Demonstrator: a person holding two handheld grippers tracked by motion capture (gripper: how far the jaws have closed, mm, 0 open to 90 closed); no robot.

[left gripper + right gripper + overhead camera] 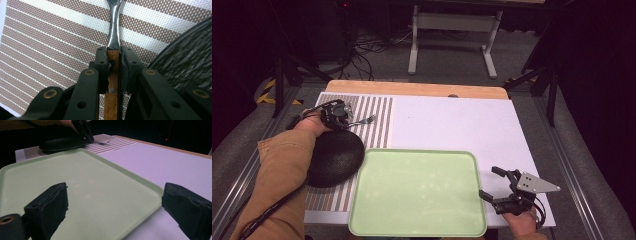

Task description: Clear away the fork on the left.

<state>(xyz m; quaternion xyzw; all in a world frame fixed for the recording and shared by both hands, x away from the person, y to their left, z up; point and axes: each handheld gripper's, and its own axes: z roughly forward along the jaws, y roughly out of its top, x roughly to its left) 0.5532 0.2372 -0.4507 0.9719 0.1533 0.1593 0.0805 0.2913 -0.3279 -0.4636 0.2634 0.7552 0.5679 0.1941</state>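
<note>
Left gripper (343, 113) clamped on the fork (113, 47) (wooden handle) over the striped placemat (50, 42), beside the black plate (334, 157). Right gripper (499, 187) spread wide beside the green tray (32, 173).

Right gripper (115, 207) over the green tray's corner

Its two black jaws stood wide apart, empty, straddling the pale green tray (82, 177). Farther off, the other gripper (83, 130) met a fork (101, 143) on the striped mat (112, 145), beside a black plate (62, 143).
</note>
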